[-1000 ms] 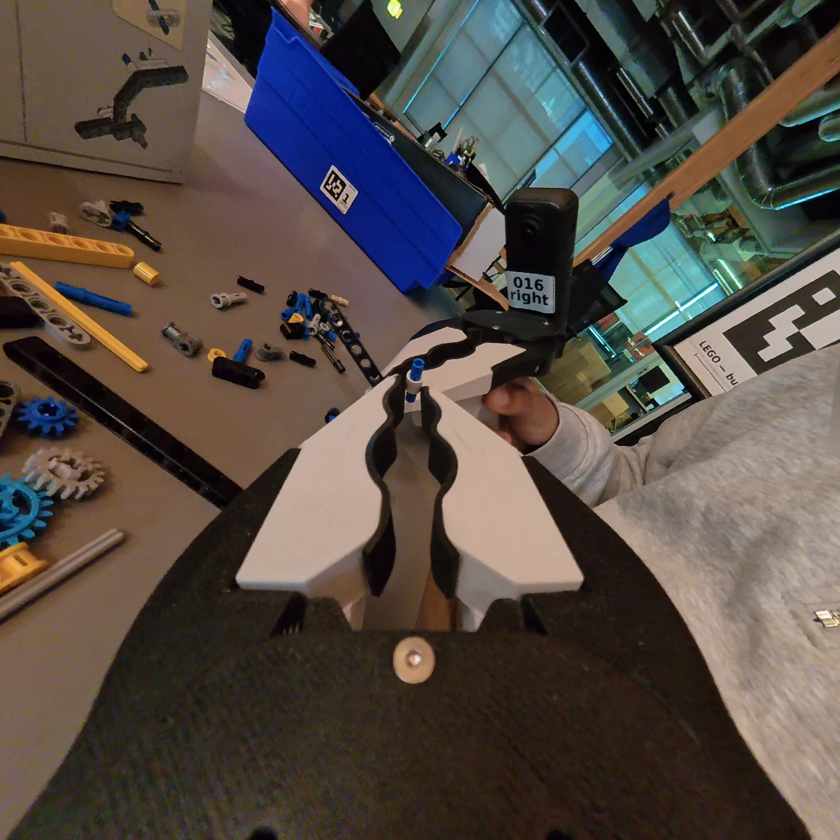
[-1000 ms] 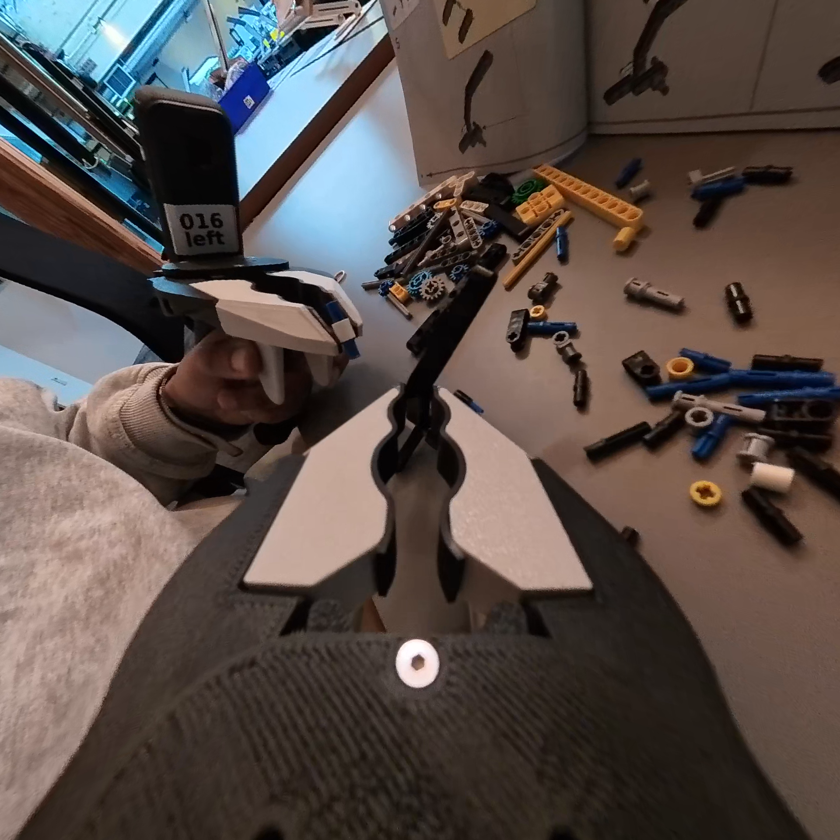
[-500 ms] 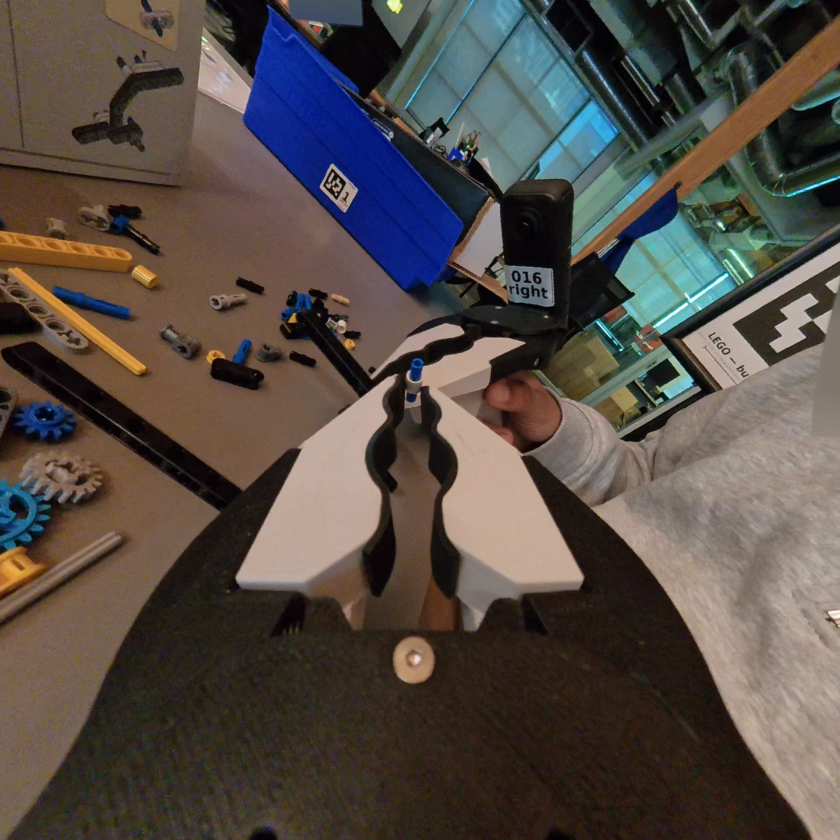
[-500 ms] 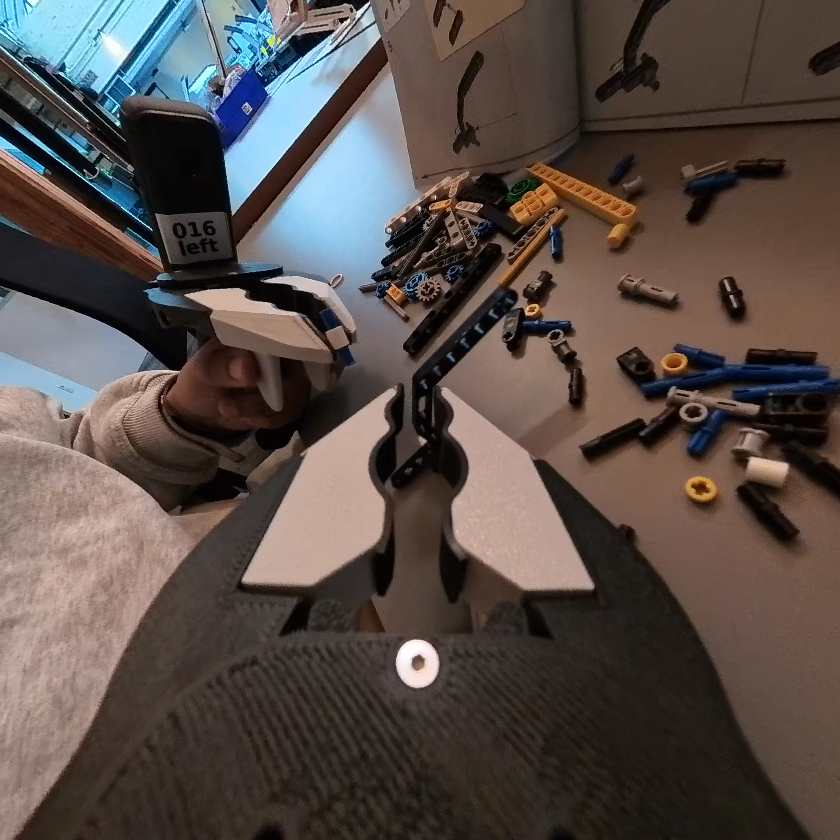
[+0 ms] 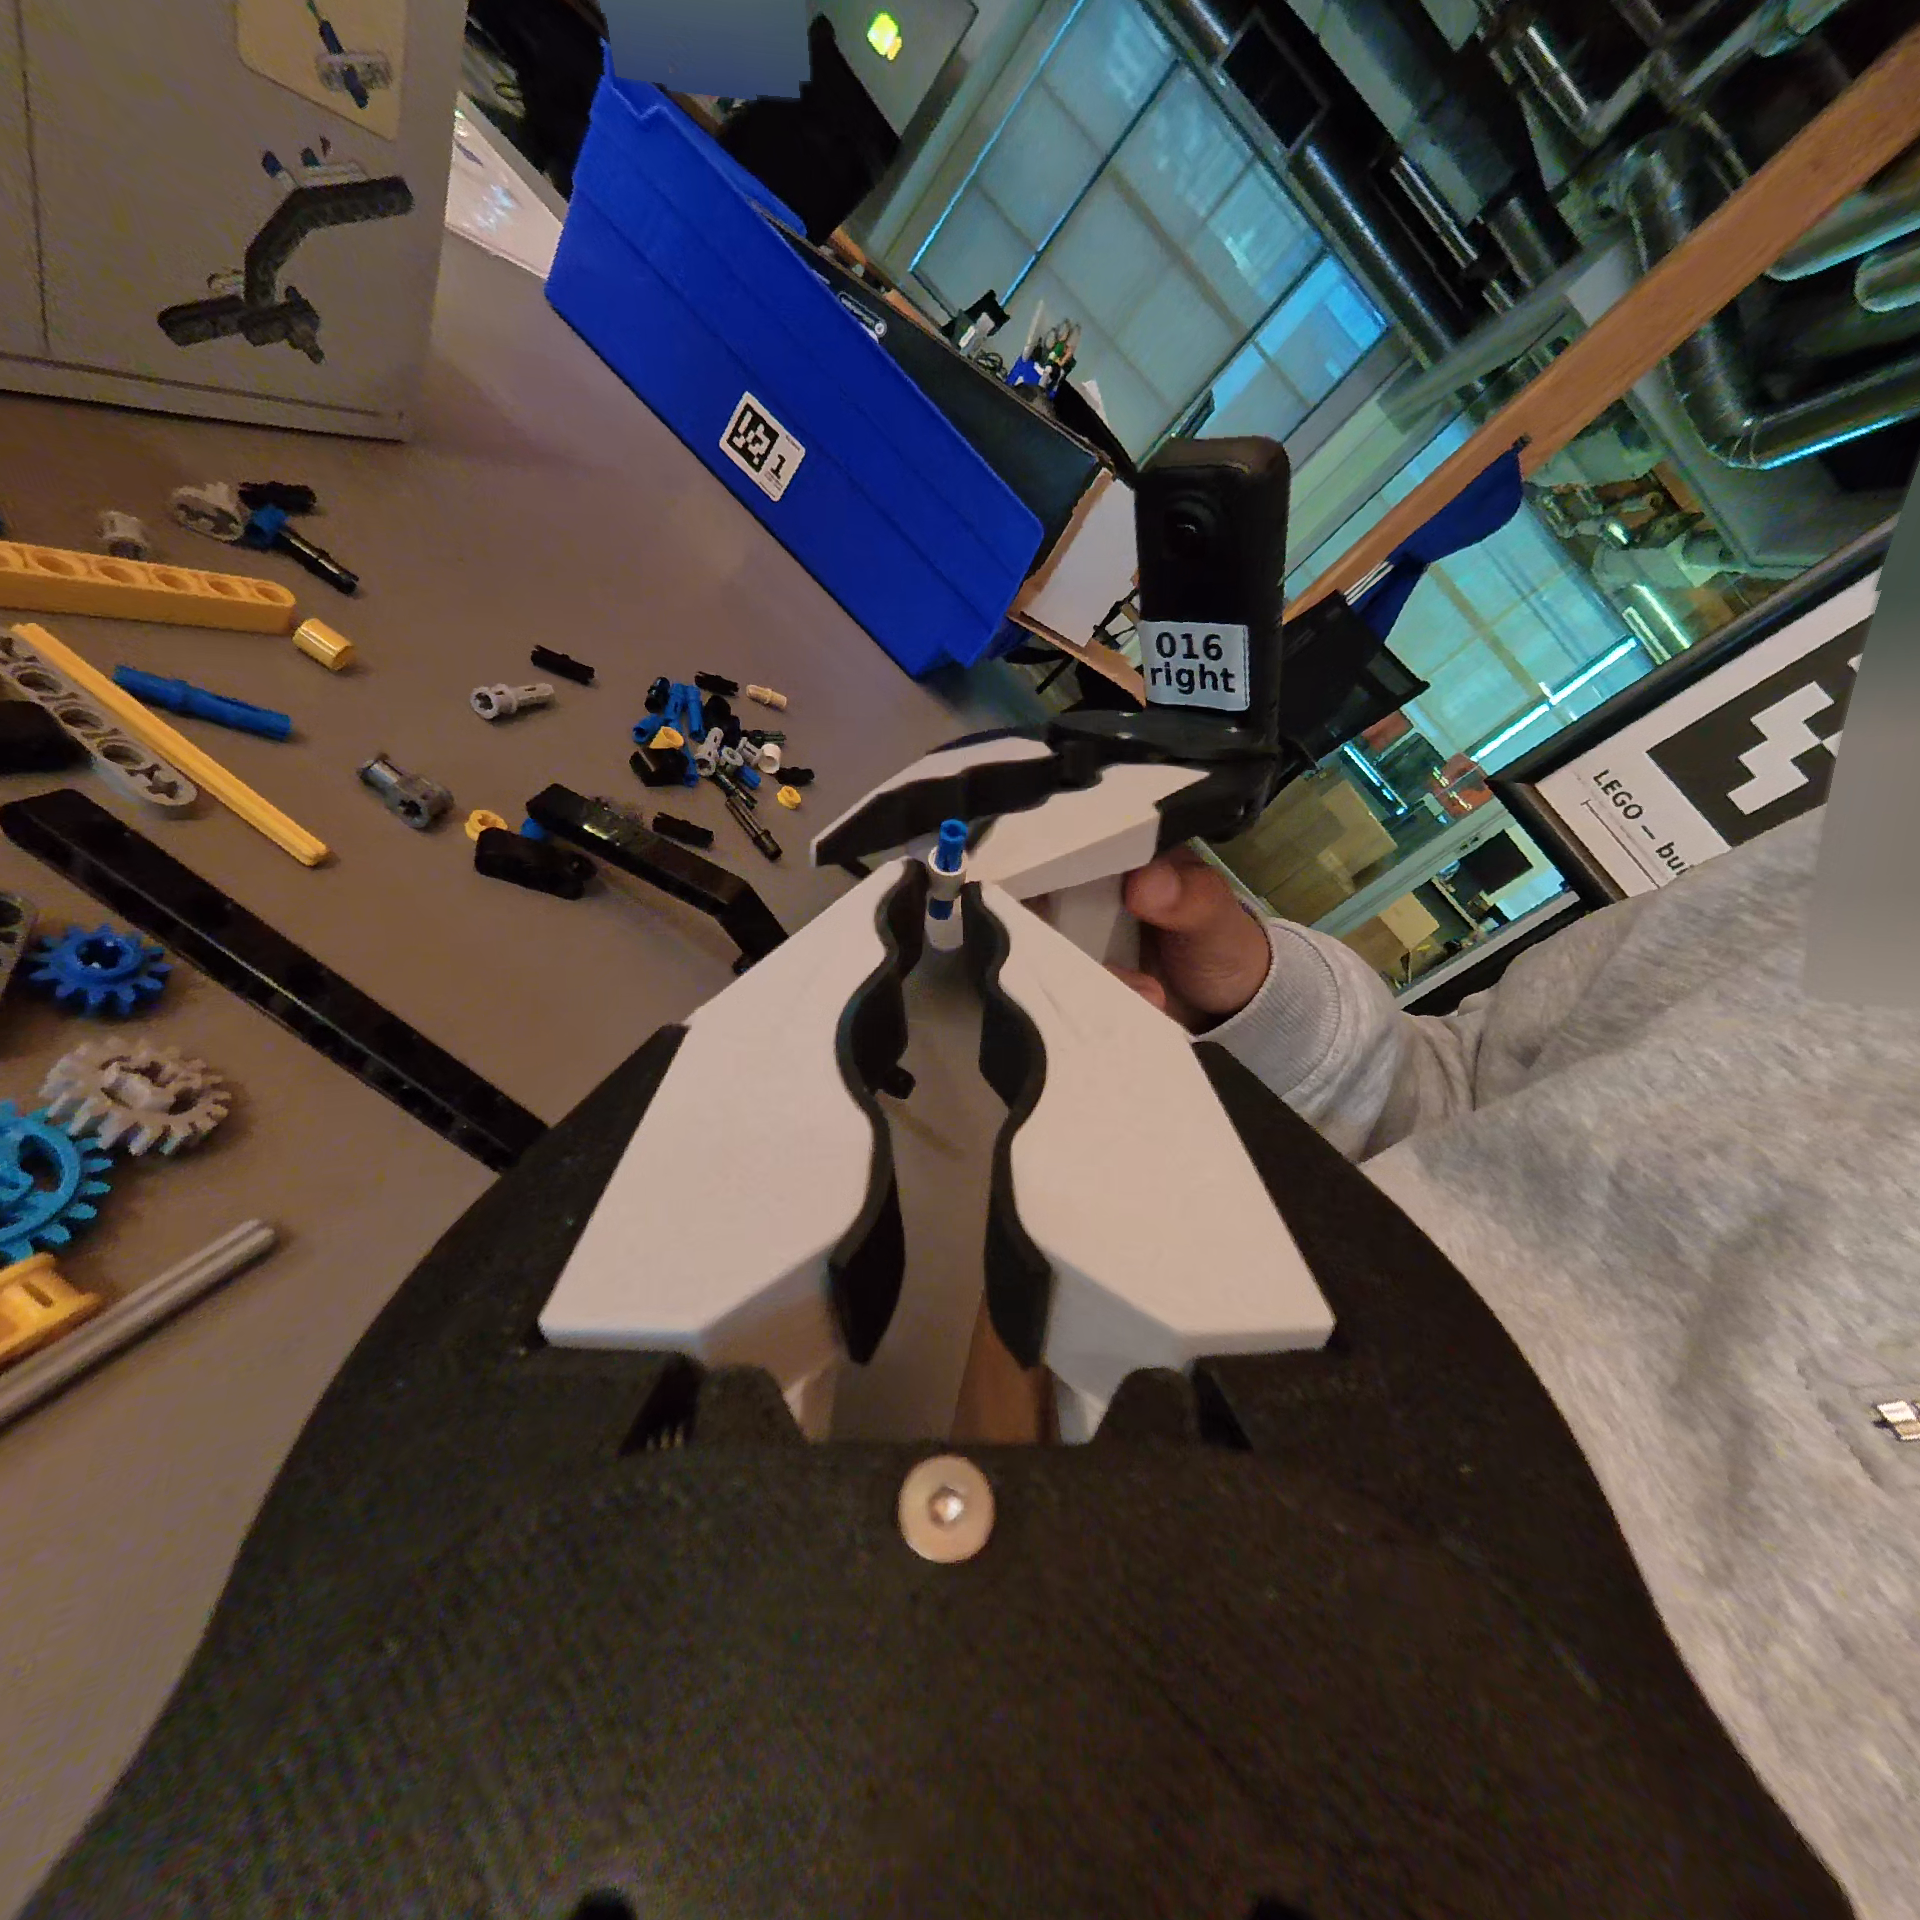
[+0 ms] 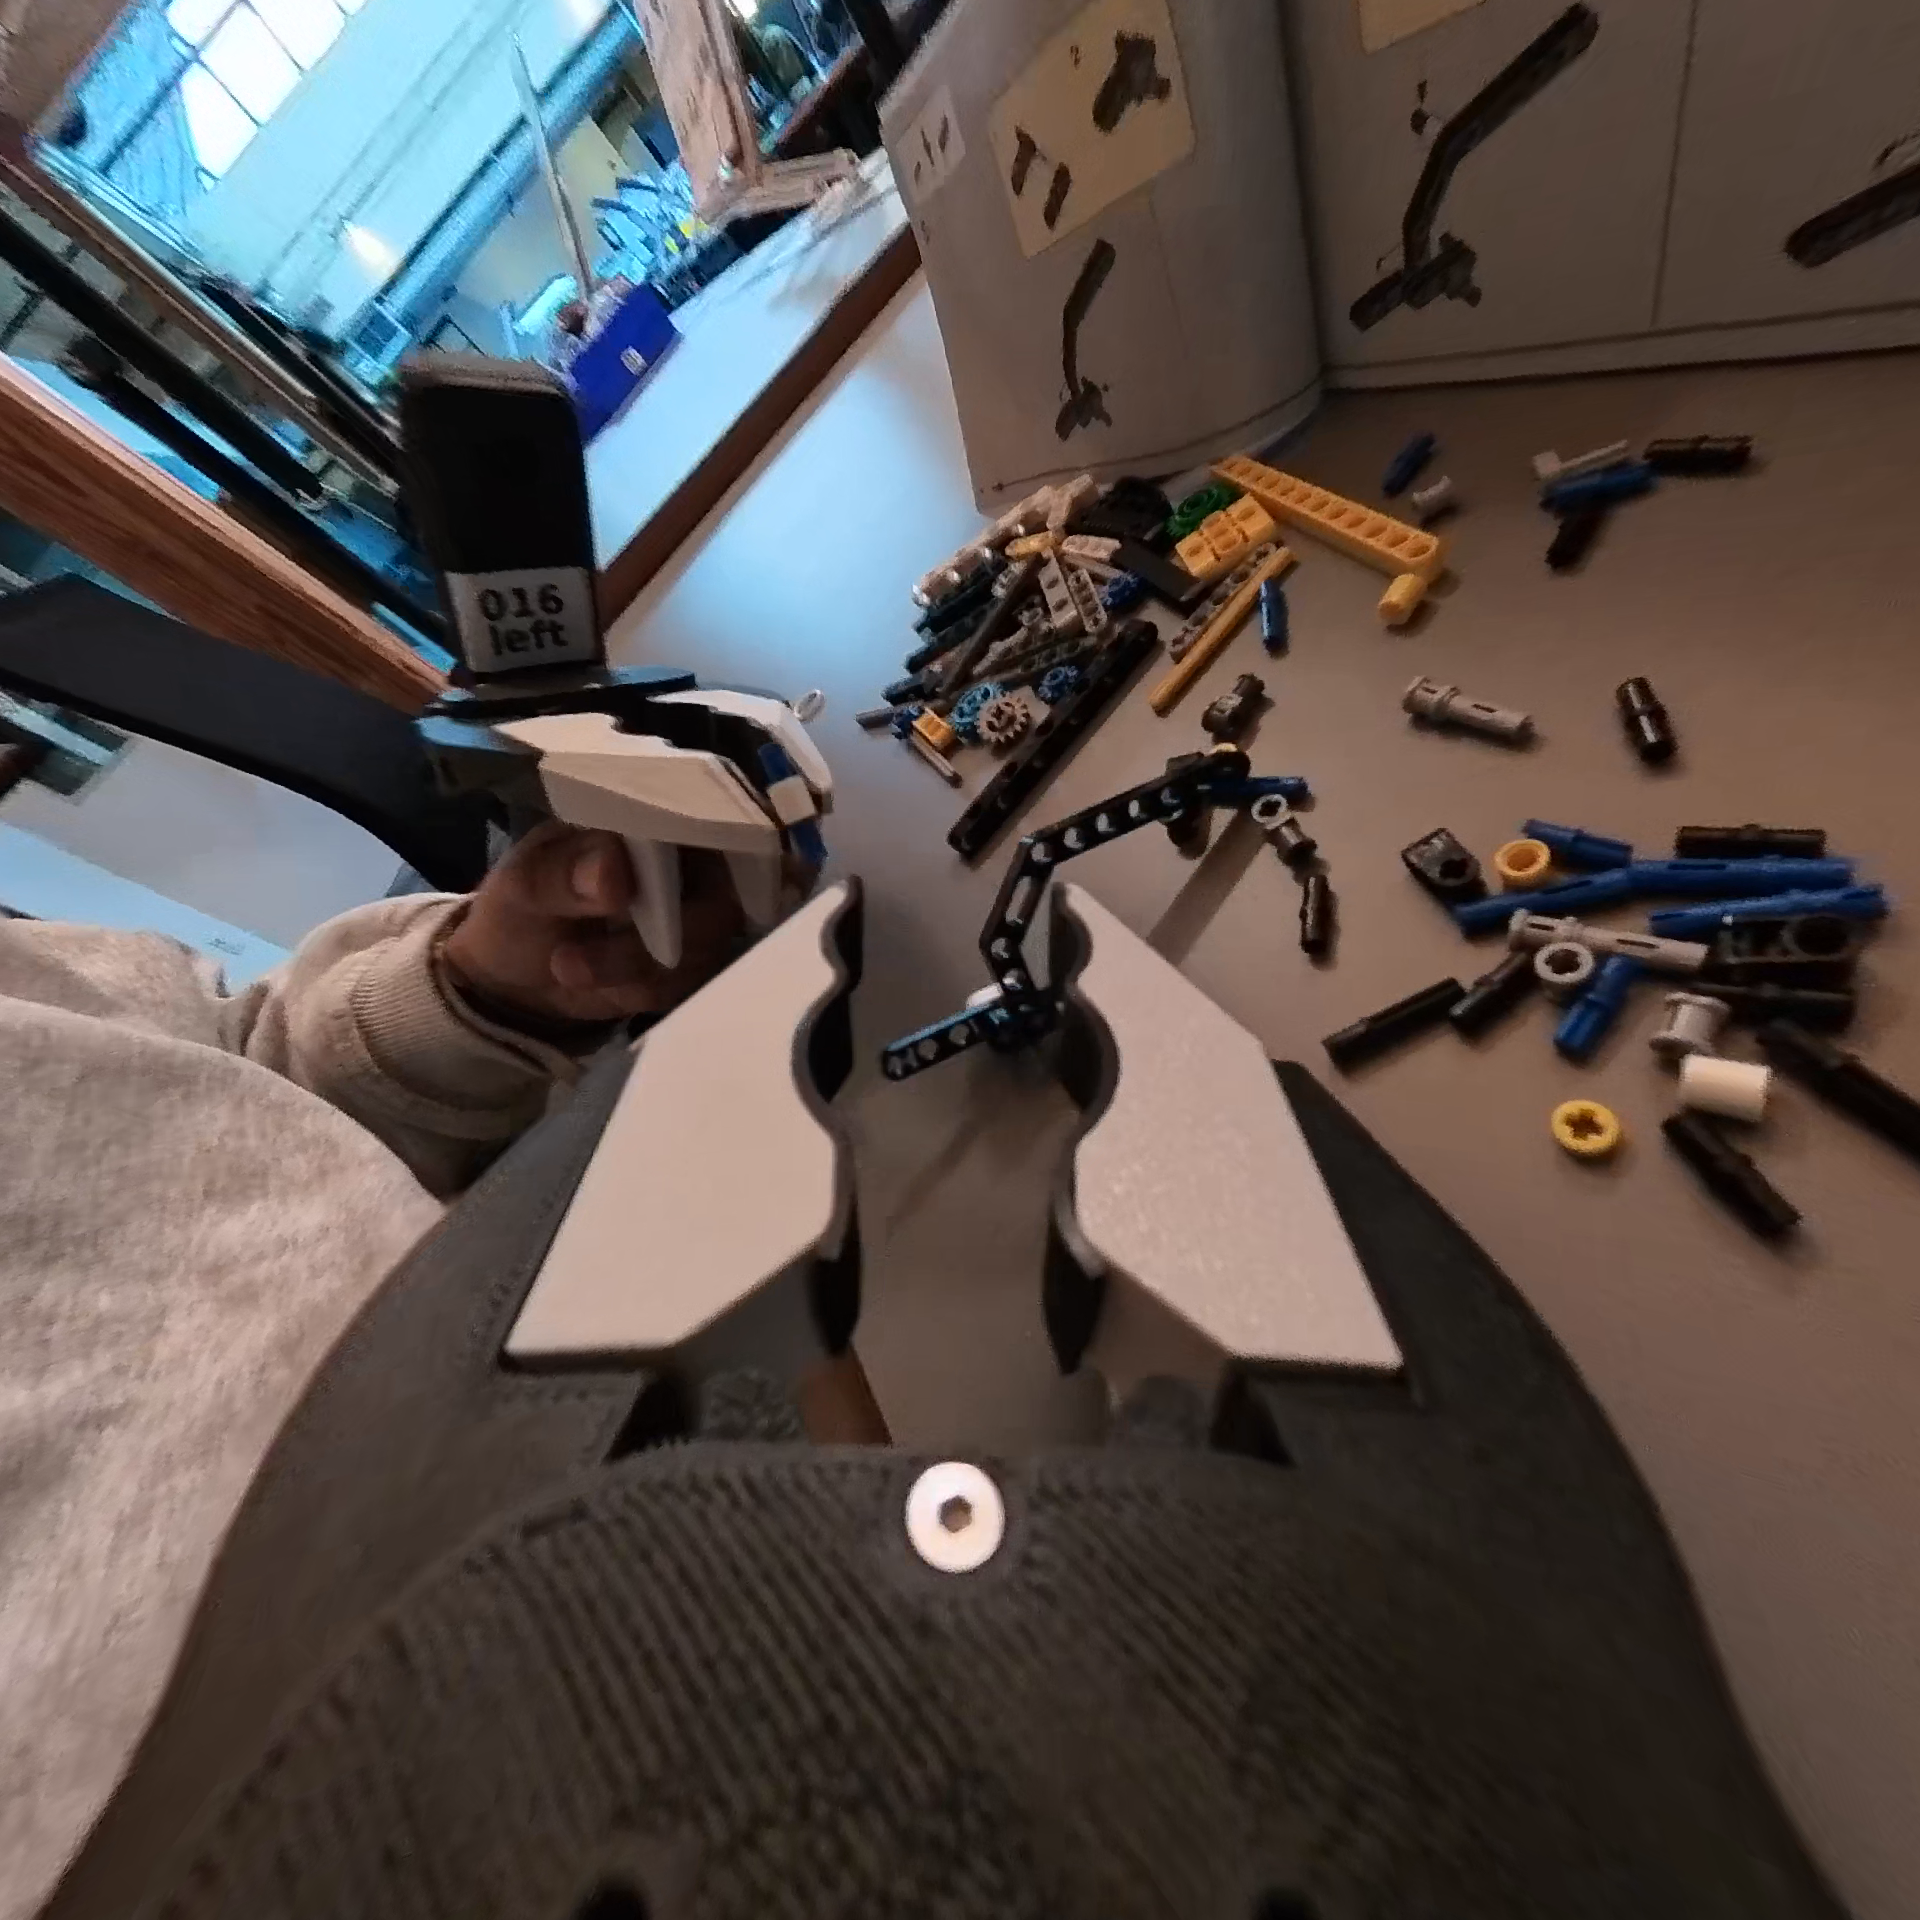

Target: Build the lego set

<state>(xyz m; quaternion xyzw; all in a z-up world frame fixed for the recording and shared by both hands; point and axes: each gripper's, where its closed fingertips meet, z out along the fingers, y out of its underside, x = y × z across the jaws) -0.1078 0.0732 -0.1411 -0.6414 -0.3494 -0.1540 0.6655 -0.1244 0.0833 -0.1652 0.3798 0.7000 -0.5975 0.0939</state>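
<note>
The right claw (image 6: 956,935) has just spread open, dropping the black bent beam (image 6: 1049,894) between its fingers, while the left claw (image 5: 940,914) grips a blue pin (image 5: 943,873), unjoined.

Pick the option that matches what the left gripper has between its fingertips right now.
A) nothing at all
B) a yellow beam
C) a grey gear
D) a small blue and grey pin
D: in the left wrist view the left gripper is pinched shut on a small blue and grey pin that stands up between its tips, while the beams and gears lie on the table.
</note>
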